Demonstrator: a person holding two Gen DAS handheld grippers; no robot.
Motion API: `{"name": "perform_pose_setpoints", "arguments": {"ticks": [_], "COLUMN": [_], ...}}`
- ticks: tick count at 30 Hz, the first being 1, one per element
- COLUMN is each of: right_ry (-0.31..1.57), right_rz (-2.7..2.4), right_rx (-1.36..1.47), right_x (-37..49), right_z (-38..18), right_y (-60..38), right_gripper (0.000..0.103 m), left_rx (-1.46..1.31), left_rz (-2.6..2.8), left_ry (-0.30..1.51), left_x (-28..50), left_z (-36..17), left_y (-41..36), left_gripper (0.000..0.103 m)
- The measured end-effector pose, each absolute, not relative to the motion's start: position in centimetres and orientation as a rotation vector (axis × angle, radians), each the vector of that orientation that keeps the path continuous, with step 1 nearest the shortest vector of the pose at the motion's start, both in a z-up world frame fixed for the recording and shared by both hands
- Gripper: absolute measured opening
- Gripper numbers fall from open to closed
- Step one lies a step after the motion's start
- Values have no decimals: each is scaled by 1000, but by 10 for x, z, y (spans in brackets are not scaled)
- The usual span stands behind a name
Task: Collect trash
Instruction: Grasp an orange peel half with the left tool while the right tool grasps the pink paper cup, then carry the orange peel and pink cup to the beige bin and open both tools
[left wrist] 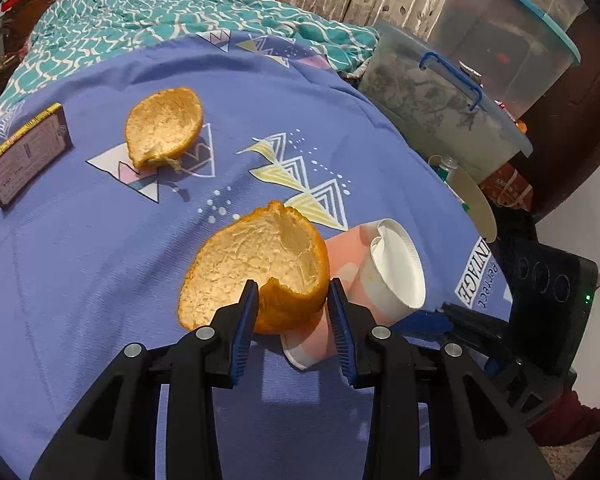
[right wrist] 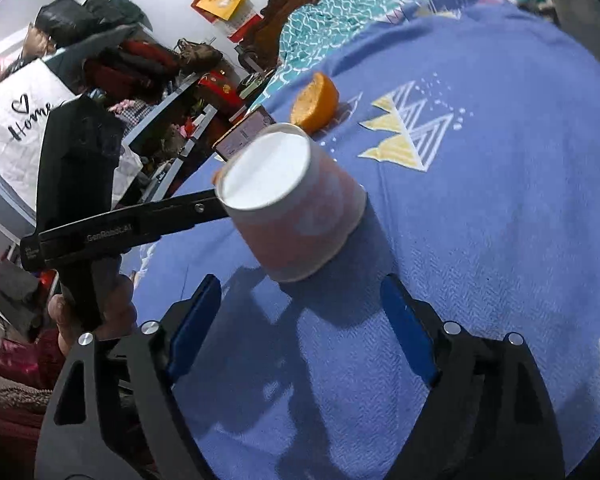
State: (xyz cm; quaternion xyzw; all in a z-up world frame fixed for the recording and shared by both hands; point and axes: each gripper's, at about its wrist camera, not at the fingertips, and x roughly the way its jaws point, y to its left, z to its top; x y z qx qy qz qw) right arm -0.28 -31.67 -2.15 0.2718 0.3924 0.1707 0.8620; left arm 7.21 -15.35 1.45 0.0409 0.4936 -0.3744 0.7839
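Note:
My left gripper [left wrist: 292, 286] is shut on a large curved orange peel [left wrist: 260, 256], held just above the blue bedsheet [left wrist: 100, 280]. A pink and white paper cup [left wrist: 380, 276] lies on its side directly right of that peel. A second orange peel [left wrist: 164, 128] rests further back on the sheet. In the right wrist view, my right gripper [right wrist: 300, 284] stands wide open with nothing between its pads. The cup [right wrist: 300, 216] lies just ahead of it, slightly blurred. The left gripper's finger [right wrist: 160, 220] reaches in from the left behind the cup. The far peel [right wrist: 316, 102] shows beyond.
A dark flat wrapper box [left wrist: 24, 156] lies at the sheet's left edge. A teal patterned blanket [left wrist: 160, 12] is bunched at the back. Clear plastic storage bins [left wrist: 440, 96] stand off the bed's right side. Cluttered shelves [right wrist: 160, 92] and a white "Home" bag [right wrist: 20, 120] sit beyond the other side.

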Motion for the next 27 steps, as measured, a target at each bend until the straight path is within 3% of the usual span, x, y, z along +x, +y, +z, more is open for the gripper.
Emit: {"name": "perform_pose_setpoints", "arguments": {"ticks": [9, 13, 20, 21, 24, 27], "right_ry": [785, 776, 672, 654, 607, 566], "right_rz": [286, 297, 175, 142, 42, -47], "right_rx": [446, 502, 619, 632, 666, 688], "right_x": [7, 2, -40, -47, -68, -86], "right_z": [-8, -13, -15, -15, -15, -13], "right_y": [-309, -331, -400, -413, -453, -490], "right_gripper": [83, 52, 46, 46, 46, 46], "left_rx": [11, 28, 90, 107, 149, 185], "left_rz": [-938, -944, -1030, -1045, -1134, -1229], "left_ry": [1129, 1130, 1148, 1147, 1162, 1163], "left_x": [66, 66, 65, 63, 60, 54], "left_z": [14, 16, 24, 25, 30, 35], "left_y": [-161, -171, -233, -245, -300, -359], "left_gripper": [34, 34, 33, 32, 8, 8]}}
